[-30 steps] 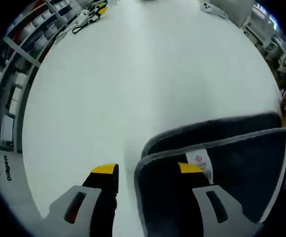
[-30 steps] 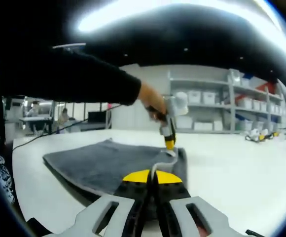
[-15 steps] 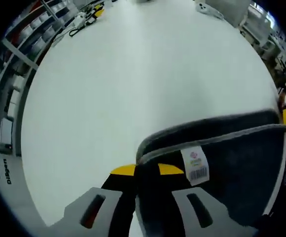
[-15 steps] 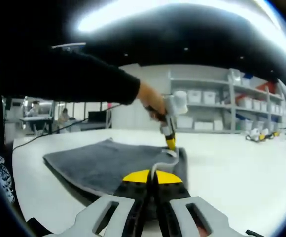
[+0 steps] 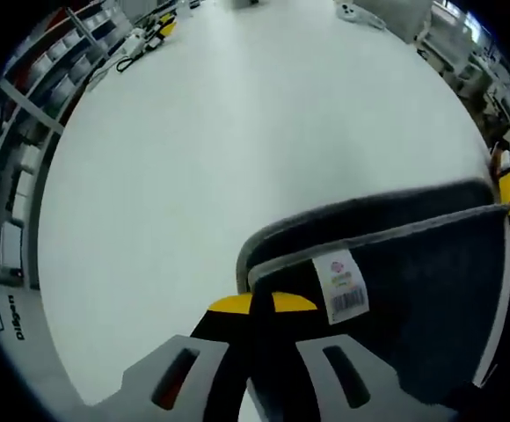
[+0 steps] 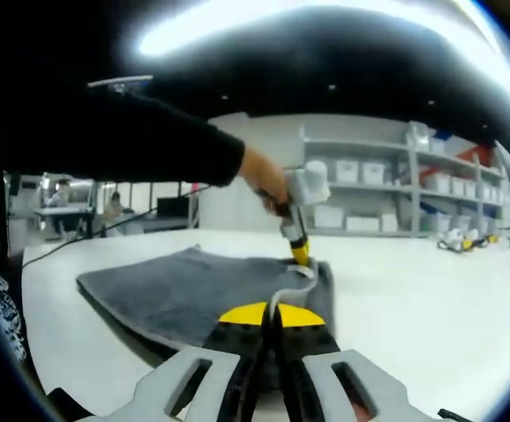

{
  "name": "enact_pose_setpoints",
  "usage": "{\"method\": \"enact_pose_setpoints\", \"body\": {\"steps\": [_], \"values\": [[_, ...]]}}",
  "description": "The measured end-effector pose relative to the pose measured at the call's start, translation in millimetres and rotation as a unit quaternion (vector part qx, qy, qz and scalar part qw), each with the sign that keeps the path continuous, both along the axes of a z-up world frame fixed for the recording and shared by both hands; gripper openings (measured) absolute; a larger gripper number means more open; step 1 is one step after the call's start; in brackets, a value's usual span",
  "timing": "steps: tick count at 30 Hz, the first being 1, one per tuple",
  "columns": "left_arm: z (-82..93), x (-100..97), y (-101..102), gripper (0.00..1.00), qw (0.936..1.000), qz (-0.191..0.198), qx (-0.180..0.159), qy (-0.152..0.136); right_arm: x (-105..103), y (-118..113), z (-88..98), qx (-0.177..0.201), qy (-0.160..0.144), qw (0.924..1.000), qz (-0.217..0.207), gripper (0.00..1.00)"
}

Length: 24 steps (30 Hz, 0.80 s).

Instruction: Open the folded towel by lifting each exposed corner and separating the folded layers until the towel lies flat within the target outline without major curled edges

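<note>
1. Looking through the left gripper view first: the left gripper [image 5: 262, 304] sits at the bottom of the frame, its yellow-tipped jaws pinched together on the near corner of the folded towel [image 5: 413, 290]. So it's clenched on the fabric, with the light edge trim running up between the tips.
2. The towel is dark grey and lies on the white table [image 5: 237, 149], spreading off to the right. You can see two stacked layers at the corner, the upper edge sitting just in front of the lower one.
3. A white tag [image 5: 341, 285] with a barcode and a little pink logo sticks out of the upper layer's edge, just right of the jaw tips.
4. Far across the table, there are shelves with bins [image 5: 26, 123] along the left side.
5. Over to the right gripper view: the right gripper [image 6: 269, 313] has its jaws pressed shut on the near edge of the towel [image 6: 185, 294], a bit of pale trim curling up between the yellow tips.
6. The towel lies flat on the table [image 6: 413, 299], stretching away to the left.
7. At the towel's far corner the left gripper [image 6: 299, 253] points down onto the fabric, held by a hand [image 6: 264, 180] coming out of a black sleeve [image 6: 123, 141].
8. Storage racks with white boxes [image 6: 387, 189] stand along the far wall.
</note>
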<state>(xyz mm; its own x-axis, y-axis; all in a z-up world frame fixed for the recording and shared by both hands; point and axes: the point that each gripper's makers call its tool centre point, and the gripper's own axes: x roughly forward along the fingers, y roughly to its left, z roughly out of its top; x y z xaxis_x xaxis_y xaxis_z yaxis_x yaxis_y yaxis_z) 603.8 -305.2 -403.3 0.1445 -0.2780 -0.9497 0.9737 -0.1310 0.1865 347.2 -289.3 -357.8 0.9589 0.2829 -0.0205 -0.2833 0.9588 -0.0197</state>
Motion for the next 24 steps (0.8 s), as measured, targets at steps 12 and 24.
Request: {"method": "enact_pose_setpoints", "body": {"steps": [12, 24], "values": [[7.0, -5.0, -0.3, 0.03, 0.9999, -0.006, -0.005, -0.007, -0.4, 1.2, 0.5, 0.003, -0.001, 1.0, 0.004, 0.0], [23.0, 0.4, 2.0, 0.03, 0.9996, -0.011, -0.022, -0.012, -2.3, -4.1, 11.1, 0.058, 0.012, 0.9982, 0.006, 0.0]]}}
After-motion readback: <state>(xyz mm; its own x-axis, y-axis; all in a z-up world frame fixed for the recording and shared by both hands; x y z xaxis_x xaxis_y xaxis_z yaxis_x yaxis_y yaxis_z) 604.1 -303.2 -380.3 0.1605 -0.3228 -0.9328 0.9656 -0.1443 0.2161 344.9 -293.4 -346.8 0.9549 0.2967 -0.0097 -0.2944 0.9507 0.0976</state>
